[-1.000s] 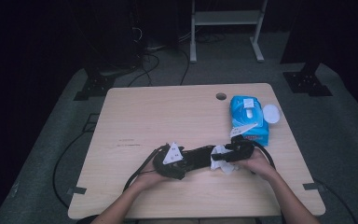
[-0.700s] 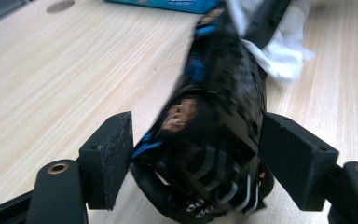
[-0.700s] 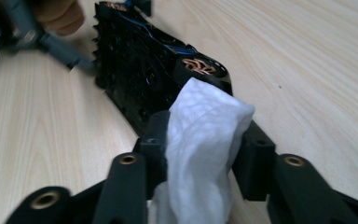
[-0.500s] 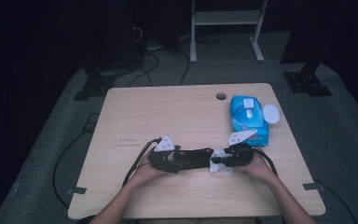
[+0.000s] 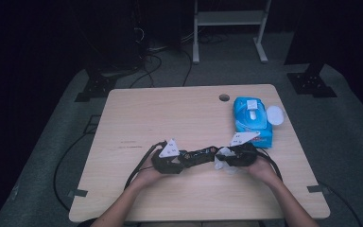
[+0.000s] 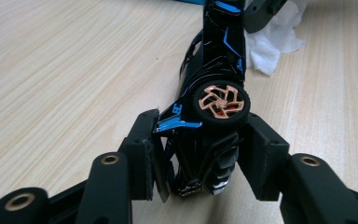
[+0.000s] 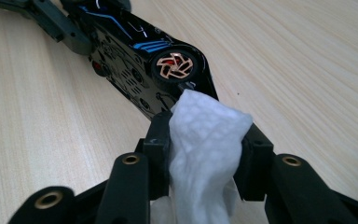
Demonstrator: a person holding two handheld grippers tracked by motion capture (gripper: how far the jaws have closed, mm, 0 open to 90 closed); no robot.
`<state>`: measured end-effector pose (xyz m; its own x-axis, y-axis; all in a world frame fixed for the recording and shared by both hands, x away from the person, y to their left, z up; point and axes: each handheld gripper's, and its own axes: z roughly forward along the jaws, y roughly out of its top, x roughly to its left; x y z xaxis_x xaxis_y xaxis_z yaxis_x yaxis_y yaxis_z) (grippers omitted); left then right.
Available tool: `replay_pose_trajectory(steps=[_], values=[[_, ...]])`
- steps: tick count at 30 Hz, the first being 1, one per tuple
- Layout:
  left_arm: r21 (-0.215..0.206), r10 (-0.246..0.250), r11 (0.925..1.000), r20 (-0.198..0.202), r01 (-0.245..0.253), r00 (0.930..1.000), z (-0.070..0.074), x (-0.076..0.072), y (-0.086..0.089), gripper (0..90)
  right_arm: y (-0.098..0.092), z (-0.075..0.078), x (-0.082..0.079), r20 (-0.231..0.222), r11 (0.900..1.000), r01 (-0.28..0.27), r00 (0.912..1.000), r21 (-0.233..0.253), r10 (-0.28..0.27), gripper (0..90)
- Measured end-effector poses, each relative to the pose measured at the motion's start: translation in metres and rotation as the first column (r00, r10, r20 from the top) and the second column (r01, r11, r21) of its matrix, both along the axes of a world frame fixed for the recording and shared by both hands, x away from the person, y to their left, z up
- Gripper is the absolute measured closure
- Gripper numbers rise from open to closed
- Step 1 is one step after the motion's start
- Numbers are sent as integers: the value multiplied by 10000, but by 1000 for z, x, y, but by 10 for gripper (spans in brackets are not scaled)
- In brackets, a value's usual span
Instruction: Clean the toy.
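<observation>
The high view is dim and slightly soft. The room around the wooden table (image 5: 170,118) falls into near-black, and only the tabletop and nearby grey floor catch even light from above. Shadows under the hands are faint. Fine detail is smeared, with a bluish cast.

The left gripper view is brighter and evenly lit. The toy car (image 6: 214,93) has a sharp copper wheel, while the black jaws at the bottom edge are softer and stretched wide by the lens.

In the right gripper view, the white wipe (image 7: 205,140) is close to overexposed, its texture barely showing. The glossy car body carries small glints, and the far wood grain blurs.
</observation>
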<state>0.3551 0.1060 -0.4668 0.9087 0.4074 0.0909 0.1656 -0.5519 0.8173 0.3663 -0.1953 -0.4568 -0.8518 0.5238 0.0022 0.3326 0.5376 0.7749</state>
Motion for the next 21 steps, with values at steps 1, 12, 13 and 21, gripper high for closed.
replay_pose_trajectory(steps=[1, 12, 13, 21], values=[[-31, 6, 10000, 14, -6, 10000, 0, 0, 0, 527, -1, 1, -1, -20, 10000, 54, 10000, -63, -54, 616], [-212, 41, 9998, 212, -36, 9998, 1, -4, -4, 578, -9, 41, -15, 590, 9959, 679, 9957, 590, -713, 835], [-193, 36, 9998, 253, -32, 9997, 1, -4, -4, 578, -4, 46, -16, 721, 9946, 691, 9946, 780, -748, 841], [-231, 14, 9997, 308, -7, 9995, 0, -4, -5, 577, 51, 62, -13, 1312, 9734, 106, 9905, 2290, -416, 849]])
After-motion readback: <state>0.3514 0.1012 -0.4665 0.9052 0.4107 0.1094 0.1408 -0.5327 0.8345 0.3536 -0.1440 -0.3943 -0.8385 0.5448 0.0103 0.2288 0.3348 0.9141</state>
